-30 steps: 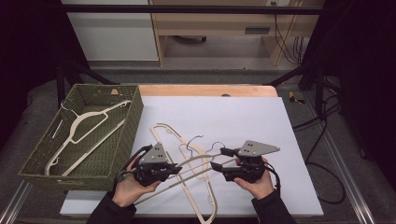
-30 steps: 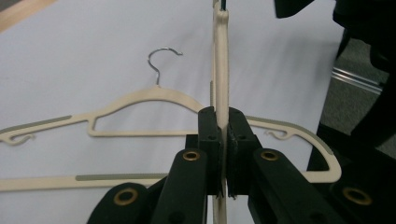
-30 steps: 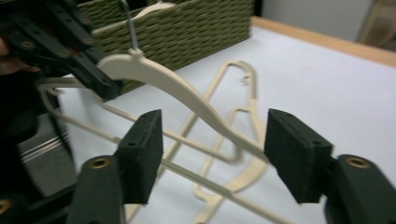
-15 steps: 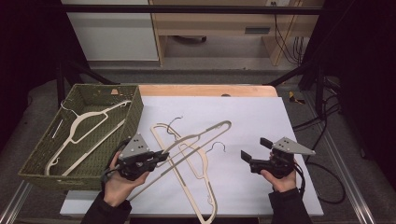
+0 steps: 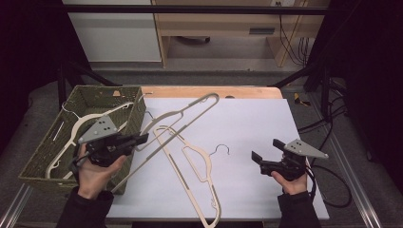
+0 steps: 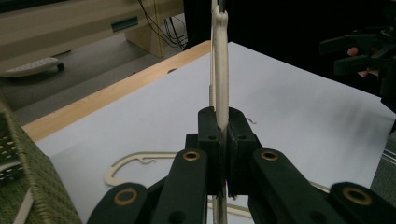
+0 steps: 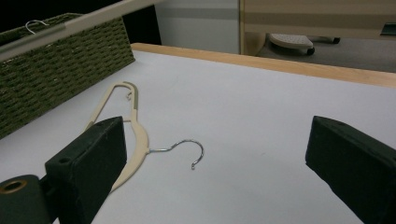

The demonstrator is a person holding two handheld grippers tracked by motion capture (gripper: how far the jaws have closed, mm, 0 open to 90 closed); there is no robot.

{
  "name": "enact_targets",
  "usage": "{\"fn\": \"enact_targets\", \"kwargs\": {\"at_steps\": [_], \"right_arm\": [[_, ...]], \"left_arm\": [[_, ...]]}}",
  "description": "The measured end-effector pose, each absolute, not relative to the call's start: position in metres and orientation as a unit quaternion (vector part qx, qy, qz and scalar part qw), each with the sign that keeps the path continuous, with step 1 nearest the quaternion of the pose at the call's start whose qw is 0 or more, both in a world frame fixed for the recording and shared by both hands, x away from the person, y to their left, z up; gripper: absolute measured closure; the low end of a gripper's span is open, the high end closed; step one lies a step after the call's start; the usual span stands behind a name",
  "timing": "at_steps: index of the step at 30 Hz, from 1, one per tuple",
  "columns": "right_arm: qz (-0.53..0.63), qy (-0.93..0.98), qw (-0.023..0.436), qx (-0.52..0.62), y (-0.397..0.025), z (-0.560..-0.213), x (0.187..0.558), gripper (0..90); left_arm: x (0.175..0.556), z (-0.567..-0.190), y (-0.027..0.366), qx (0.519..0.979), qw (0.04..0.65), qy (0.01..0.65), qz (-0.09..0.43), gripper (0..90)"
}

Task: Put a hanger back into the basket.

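A cream hanger (image 5: 183, 116) hangs tilted above the table's left half, and my left gripper (image 5: 140, 139) is shut on its thin bar beside the basket. In the left gripper view the jaws pinch that hanger (image 6: 221, 56) edge-on, with my left gripper (image 6: 223, 128) fully closed around it. A second cream hanger (image 5: 197, 164) with a metal hook lies flat on the white sheet. My right gripper (image 5: 259, 159) is held low at the right, open and empty. In the right gripper view its jaws (image 7: 219, 140) stand wide apart, facing the lying hanger (image 7: 135, 123).
A green woven basket (image 5: 135, 97) with more cream hangers (image 5: 76, 128) stands at the table's left edge. The white sheet (image 5: 256, 118) covers the table, with a wooden strip along the back. Cables and shelving sit beyond on the floor.
The right gripper let go of the hanger and drew back to the right, open. The left gripper carried the hanger up and leftward toward the basket.
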State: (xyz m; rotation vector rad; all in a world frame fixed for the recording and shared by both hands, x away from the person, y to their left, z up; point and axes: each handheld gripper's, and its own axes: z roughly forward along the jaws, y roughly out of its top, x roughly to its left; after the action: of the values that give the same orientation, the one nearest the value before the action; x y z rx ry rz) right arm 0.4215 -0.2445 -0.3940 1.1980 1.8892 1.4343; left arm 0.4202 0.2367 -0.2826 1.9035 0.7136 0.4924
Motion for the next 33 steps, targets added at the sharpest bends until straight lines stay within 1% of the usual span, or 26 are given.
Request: {"fn": "enact_targets", "kwargs": {"at_steps": [9,18,23,33], "right_arm": [[0.523,0.691,0.241,0.438,-0.247,-0.393,0.421,5.6],[0.523,0.69,0.241,0.439,-0.248,-0.393,0.421,5.6],[0.524,0.691,0.24,0.437,-0.248,-0.393,0.421,5.5],[0.523,0.692,0.238,0.438,-0.247,-0.393,0.421,5.4]], "left_arm": [[0.435,-0.26,0.273,0.779,0.502,0.304,0.222,86.6],[0.453,-0.248,0.317,0.768,0.49,0.321,0.258,86.6],[0.464,-0.249,0.336,0.771,0.473,0.335,0.266,86.6],[0.488,-0.265,0.367,0.776,0.45,0.359,0.259,86.6]]}}
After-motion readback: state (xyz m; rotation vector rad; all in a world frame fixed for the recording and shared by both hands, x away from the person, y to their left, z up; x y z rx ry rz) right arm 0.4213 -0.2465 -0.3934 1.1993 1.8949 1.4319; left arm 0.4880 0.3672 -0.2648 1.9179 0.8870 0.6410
